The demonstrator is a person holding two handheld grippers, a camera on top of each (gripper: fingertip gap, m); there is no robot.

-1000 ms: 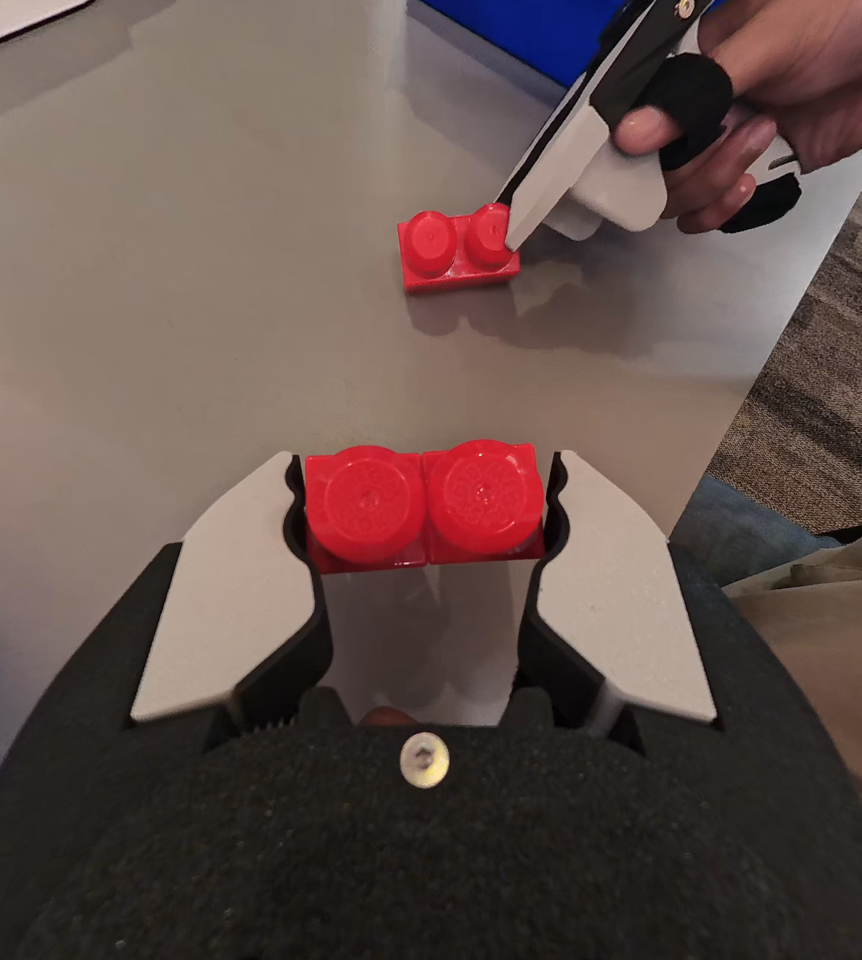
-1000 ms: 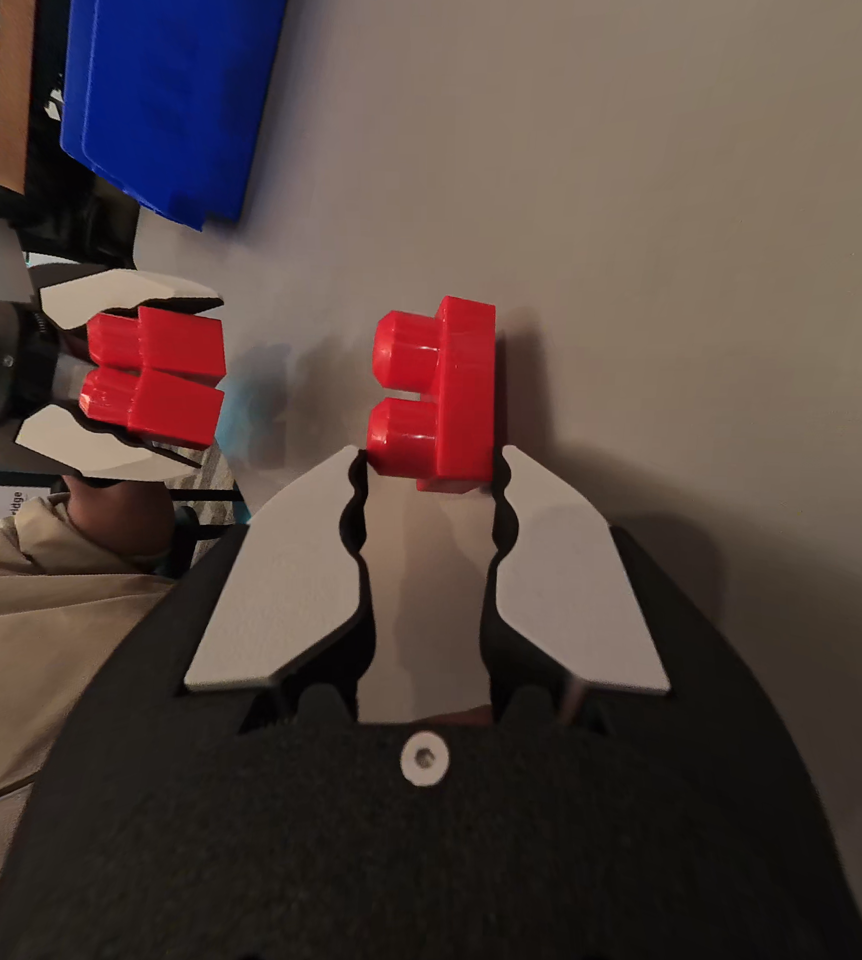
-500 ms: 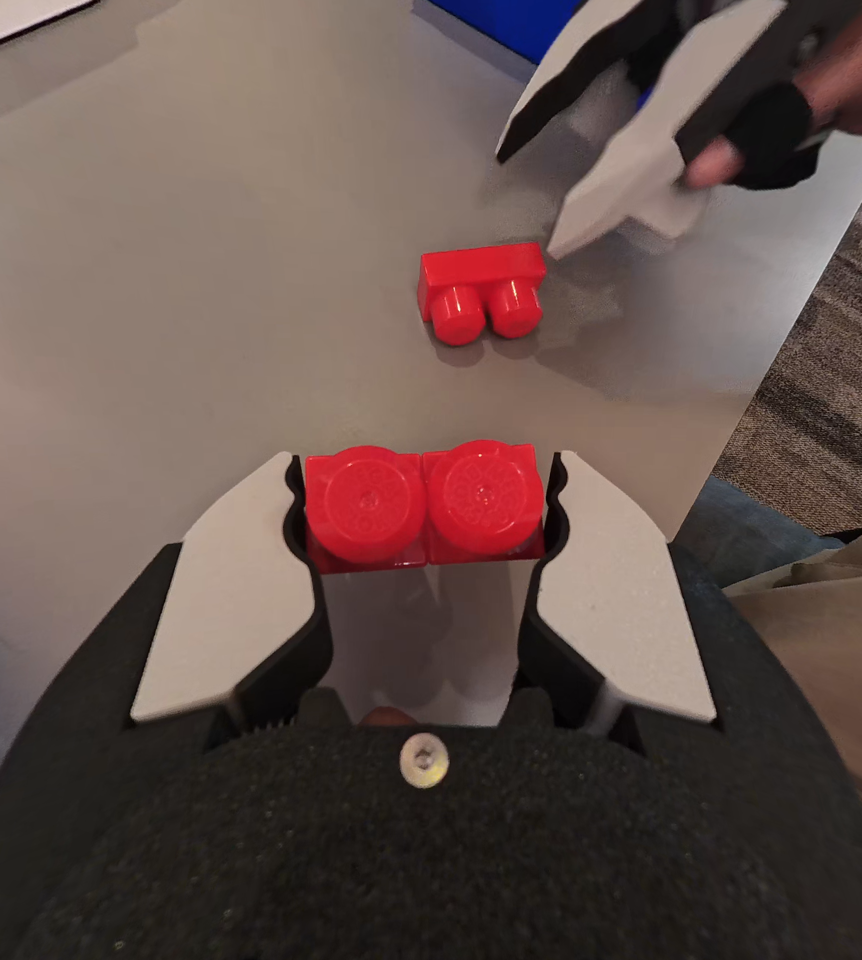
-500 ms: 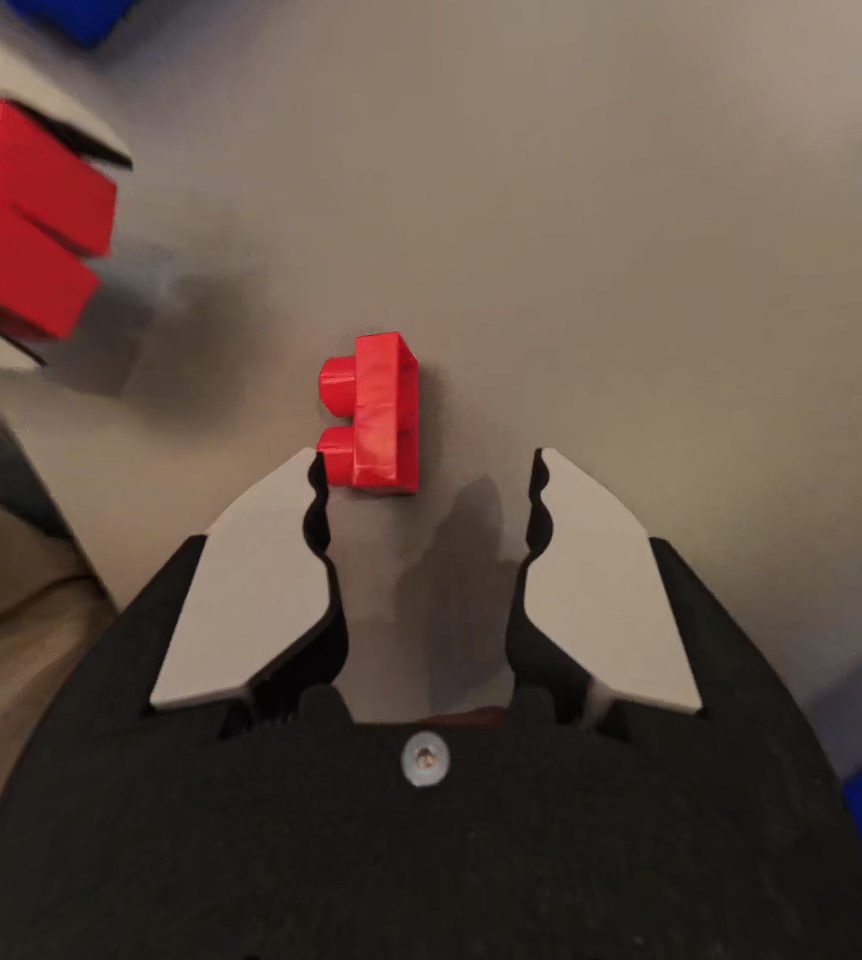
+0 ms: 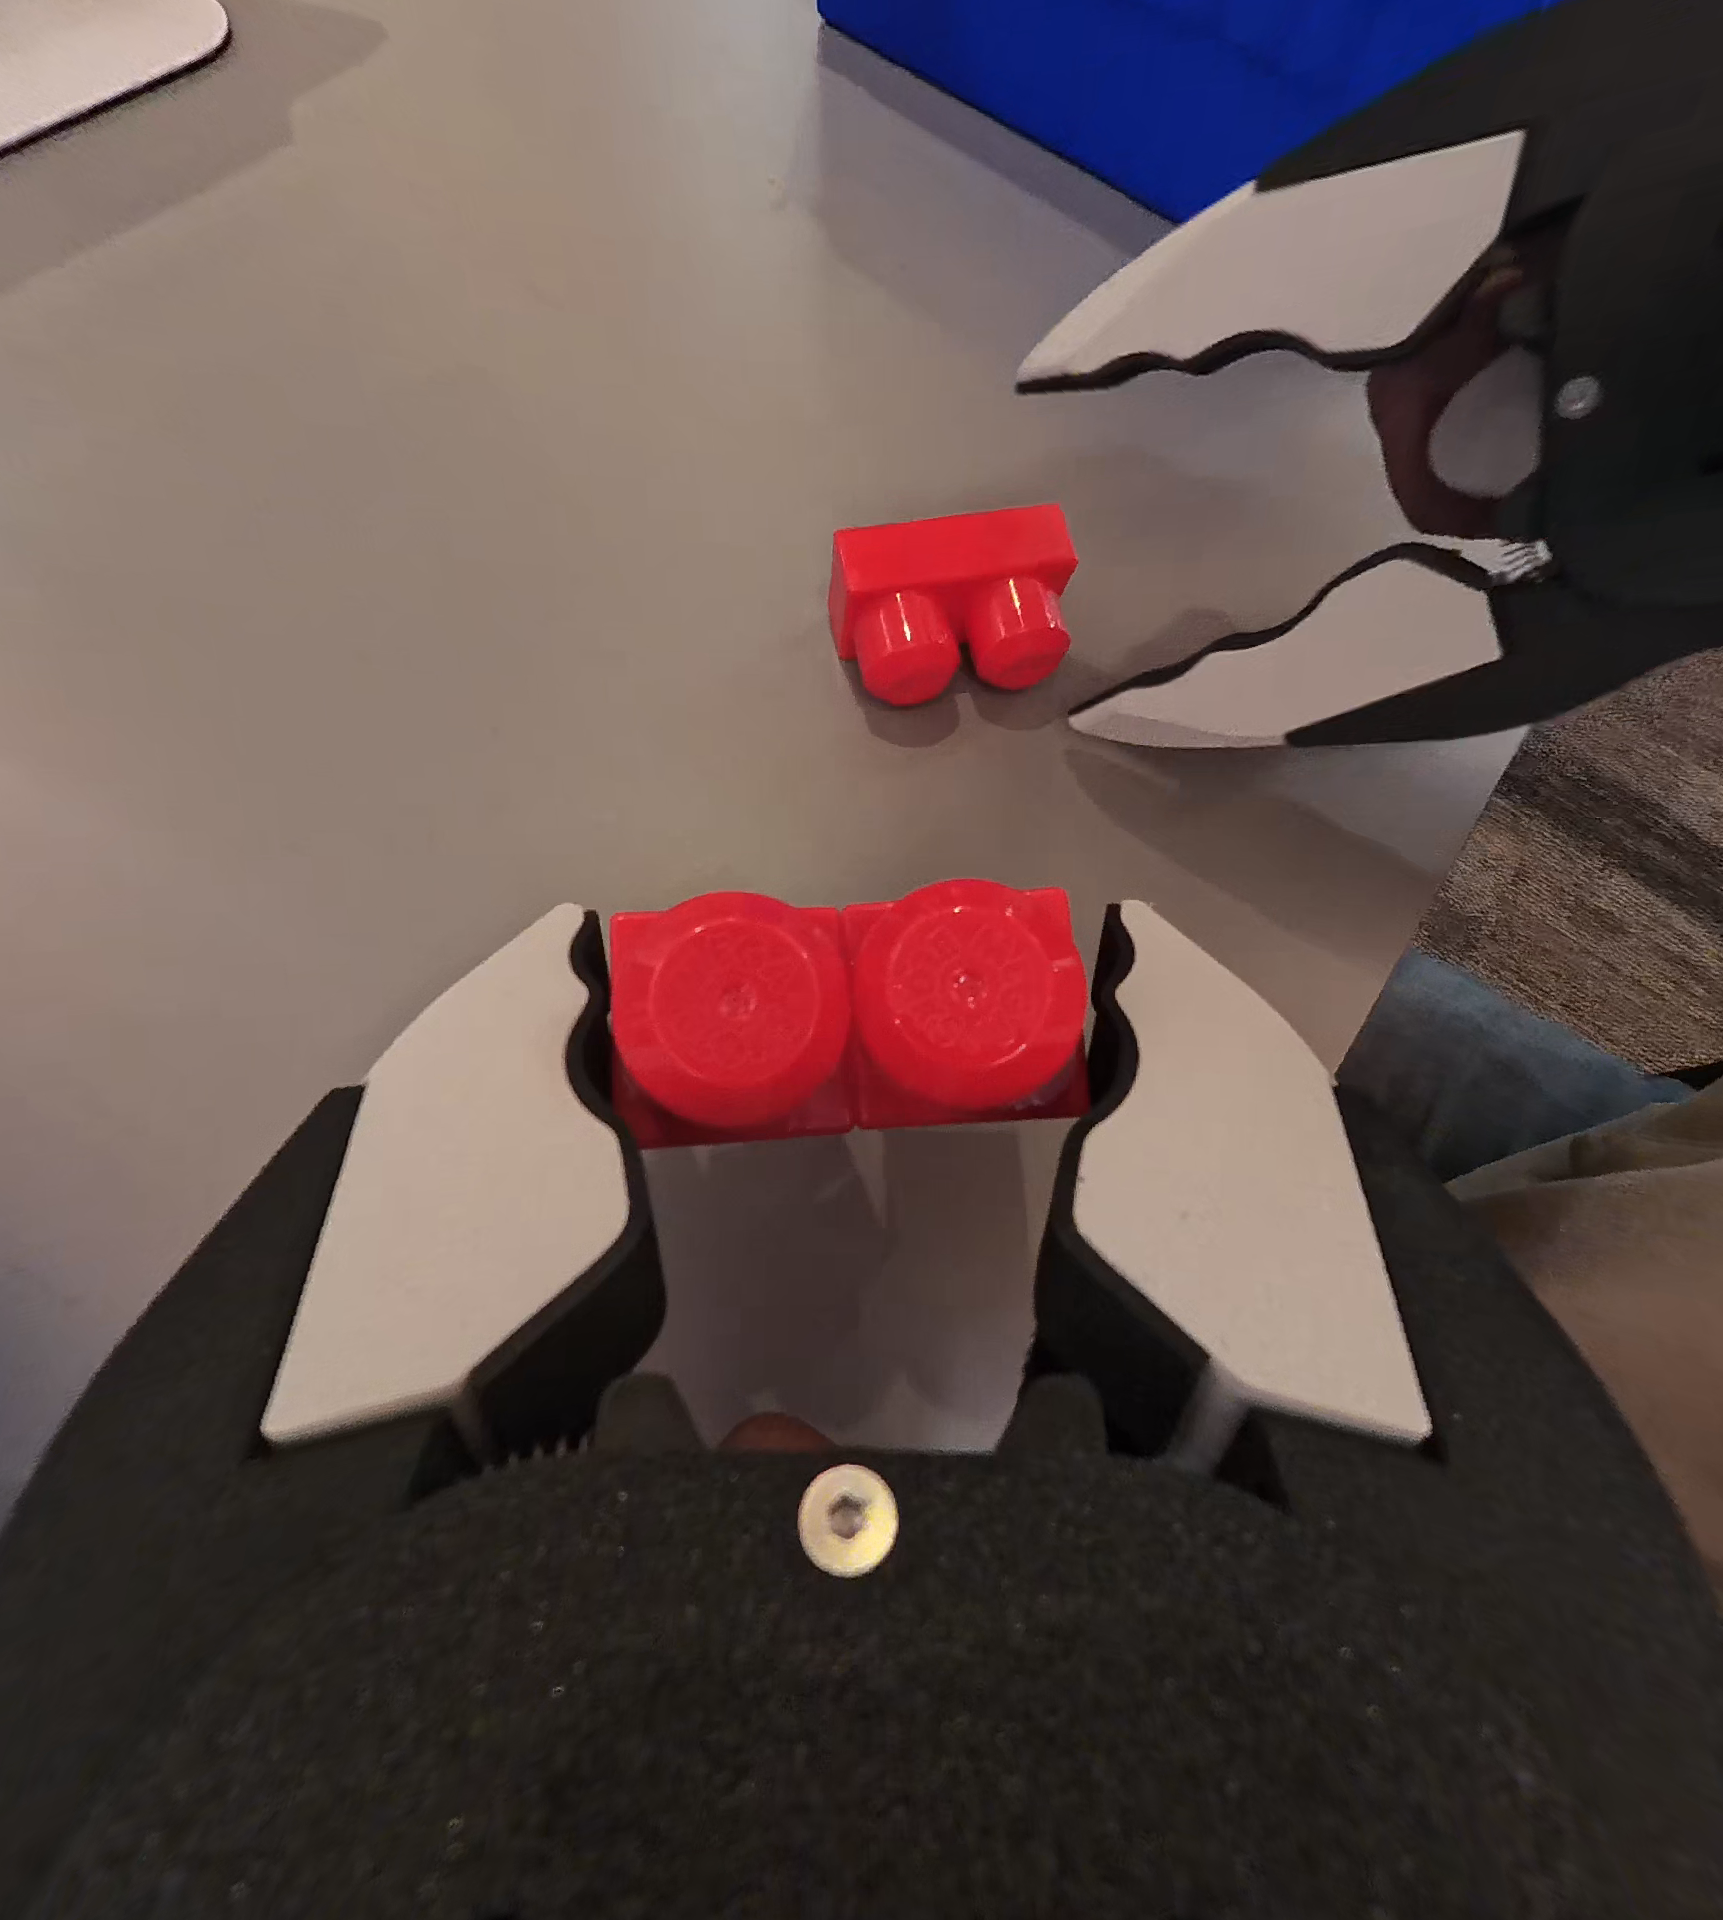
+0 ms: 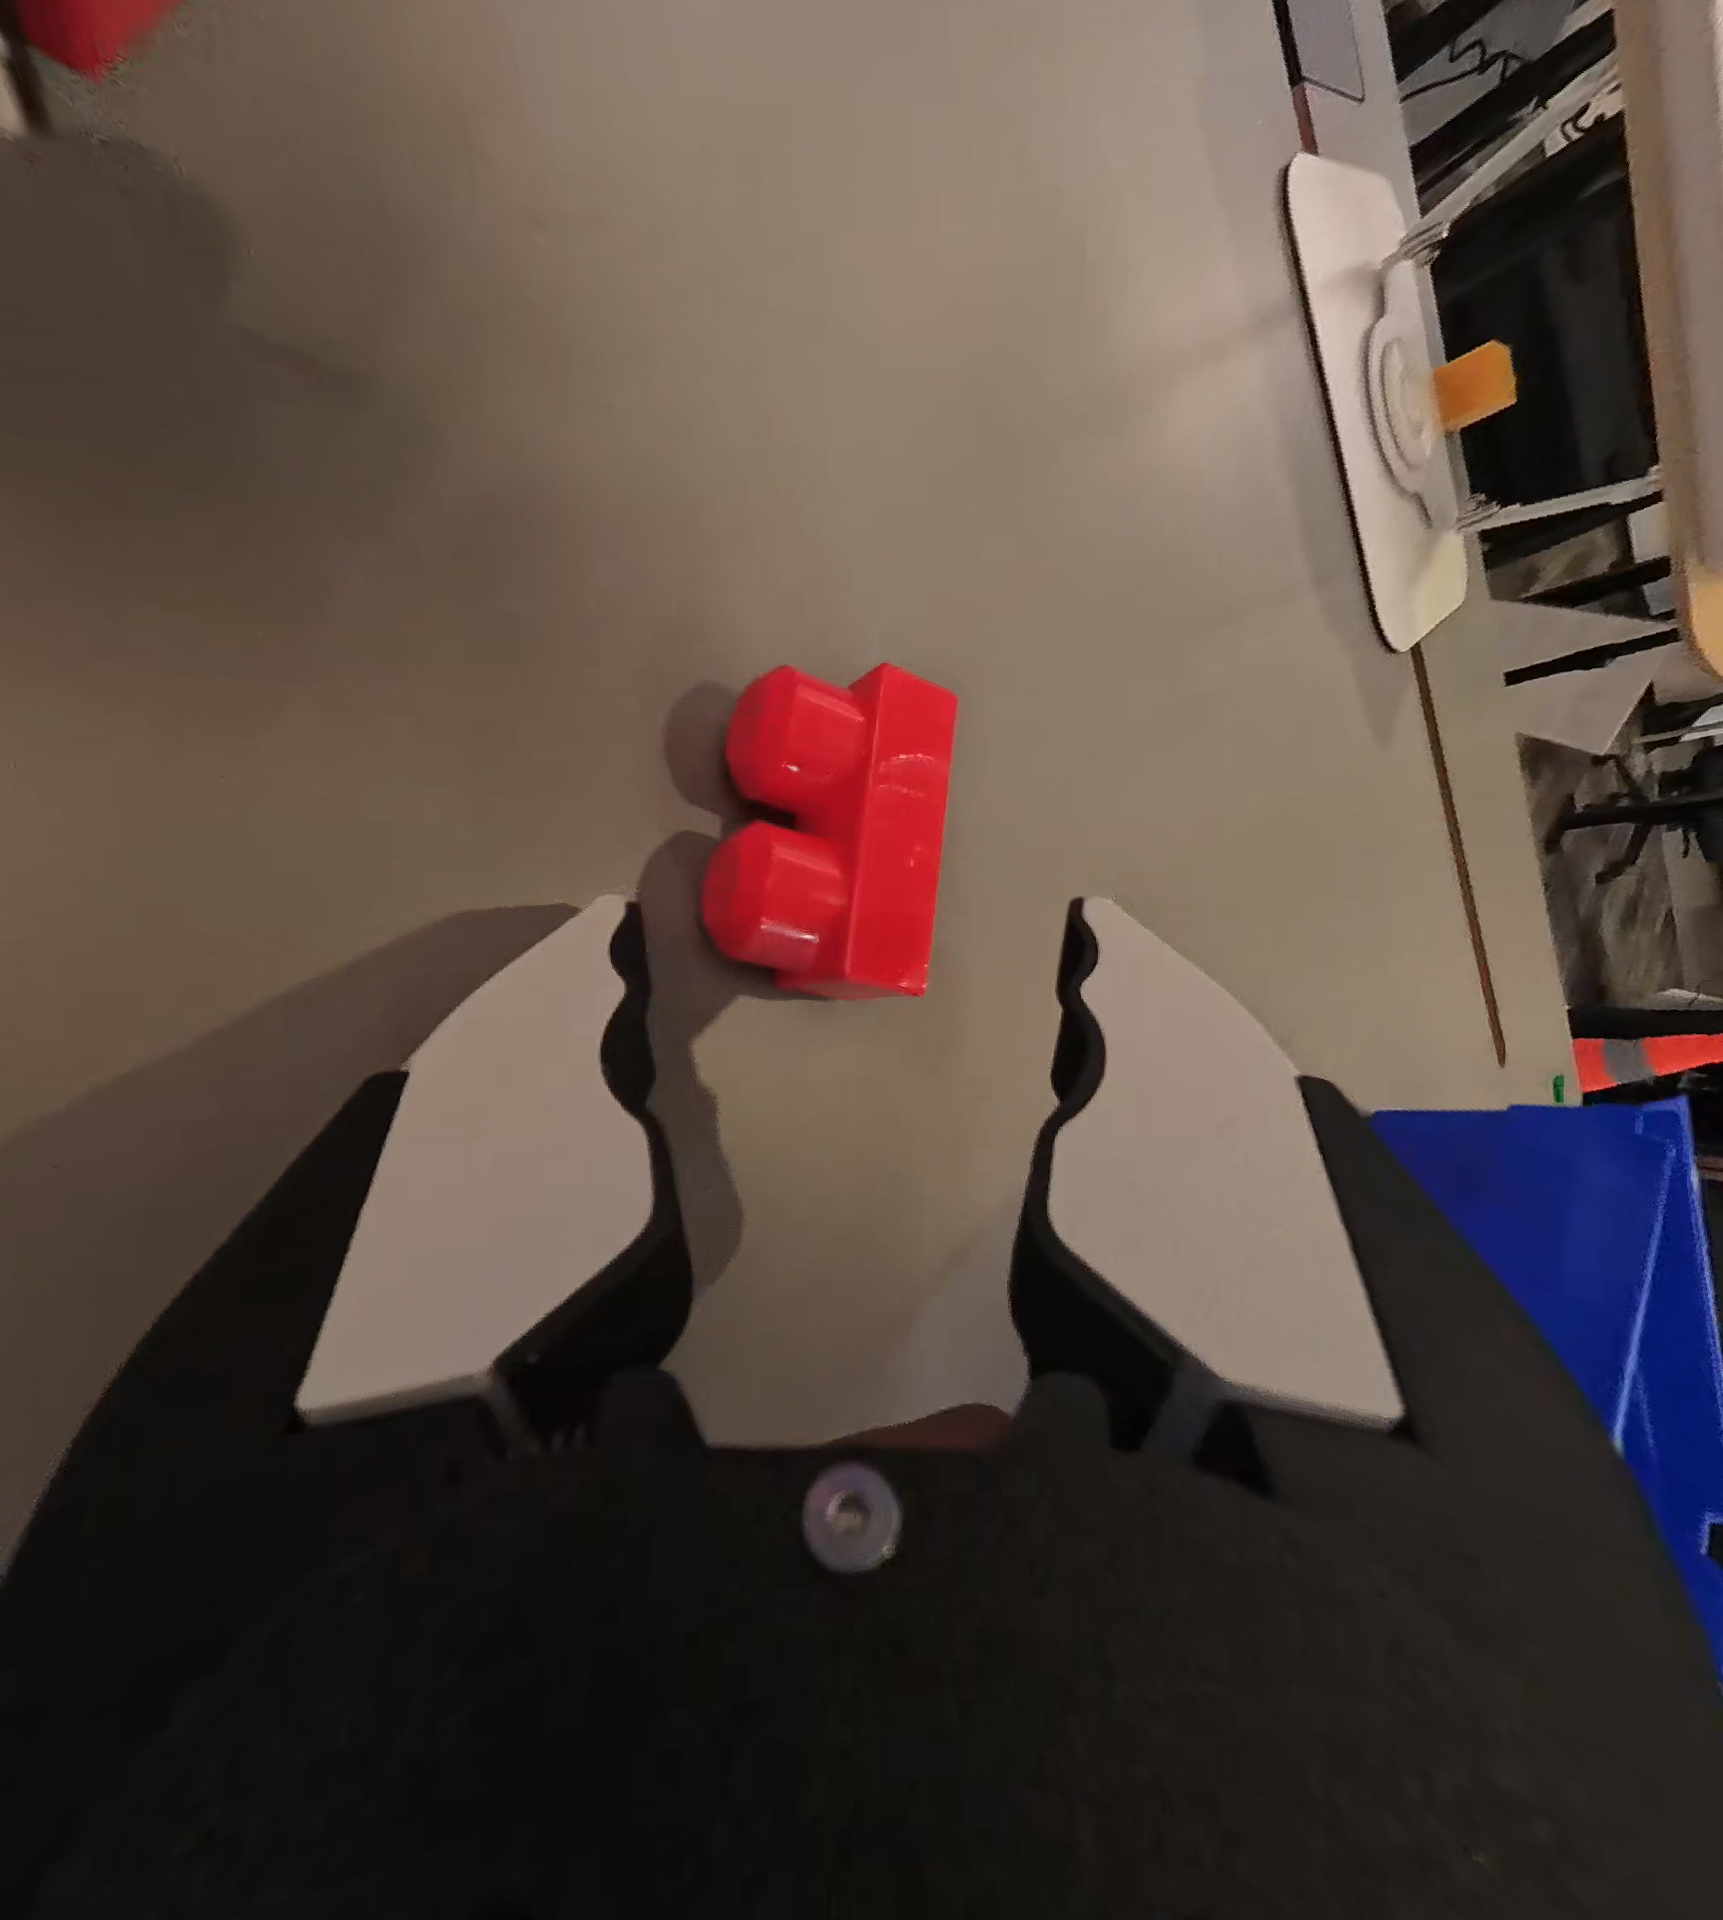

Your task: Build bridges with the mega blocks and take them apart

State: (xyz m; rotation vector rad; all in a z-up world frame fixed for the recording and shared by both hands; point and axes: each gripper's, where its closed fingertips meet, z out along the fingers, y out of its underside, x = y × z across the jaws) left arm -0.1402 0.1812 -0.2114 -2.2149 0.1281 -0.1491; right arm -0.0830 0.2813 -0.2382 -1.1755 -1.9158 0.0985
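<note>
Red blocks (image 5: 846, 1003) sit squeezed tight in my left tongs (image 5: 846, 1013) so they stay up, while my right tongs (image 6: 846, 935) gape wide around the tipped red block (image 6: 841, 831) on the grey table (image 6: 524, 416), ready to grab it.

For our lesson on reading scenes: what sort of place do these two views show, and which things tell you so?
Probably an office or lab workspace: a plain grey table, a blue bin at its edge, carpet below, and an orange traffic cone among dark furniture beyond.
</note>
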